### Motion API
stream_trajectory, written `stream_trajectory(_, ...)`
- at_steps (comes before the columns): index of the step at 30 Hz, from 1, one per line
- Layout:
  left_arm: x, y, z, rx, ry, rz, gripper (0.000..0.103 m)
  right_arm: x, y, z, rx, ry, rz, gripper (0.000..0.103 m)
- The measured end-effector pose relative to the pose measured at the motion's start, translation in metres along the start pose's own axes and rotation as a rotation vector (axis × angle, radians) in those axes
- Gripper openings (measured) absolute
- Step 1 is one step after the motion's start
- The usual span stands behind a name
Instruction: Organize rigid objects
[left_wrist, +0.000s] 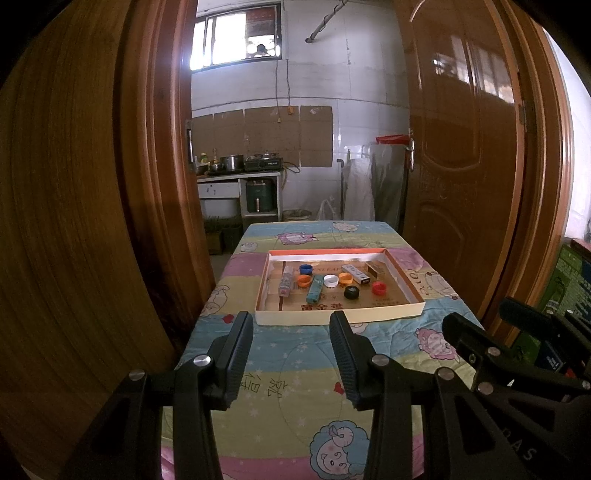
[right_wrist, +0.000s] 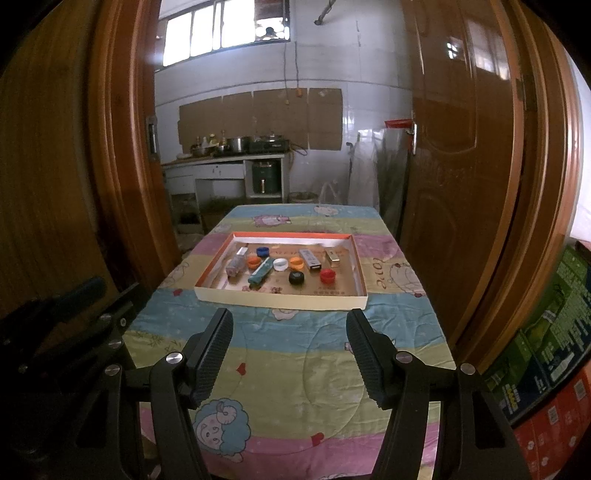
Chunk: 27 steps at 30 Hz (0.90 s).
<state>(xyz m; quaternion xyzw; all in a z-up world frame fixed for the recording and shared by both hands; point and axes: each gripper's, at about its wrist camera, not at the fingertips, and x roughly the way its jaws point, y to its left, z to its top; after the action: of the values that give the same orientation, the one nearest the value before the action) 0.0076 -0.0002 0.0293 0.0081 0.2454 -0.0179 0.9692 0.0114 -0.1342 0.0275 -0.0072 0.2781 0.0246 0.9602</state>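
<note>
A shallow cardboard tray with an orange rim lies on the table's middle. It holds several bottle caps, among them a black cap, a red cap, a white cap and a blue cap. A teal tube and several small boxes lie among them. My left gripper is open and empty, short of the tray's near wall. My right gripper is open and empty, also short of the tray.
The table wears a pastel cartoon cloth. Wooden doors flank it on both sides. Stacked cartons stand at the right. A kitchen counter is beyond the table. The right gripper's body shows at the left view's right edge.
</note>
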Motion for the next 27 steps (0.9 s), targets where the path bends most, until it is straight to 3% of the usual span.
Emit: stream_trajectory(27, -0.0046, -0.0015, -0.0002, -0.001, -0.01, -0.005, 0.043, -0.0003, 0.0015, 0.0009, -0.001, -0.005, -0.001, 0.066)
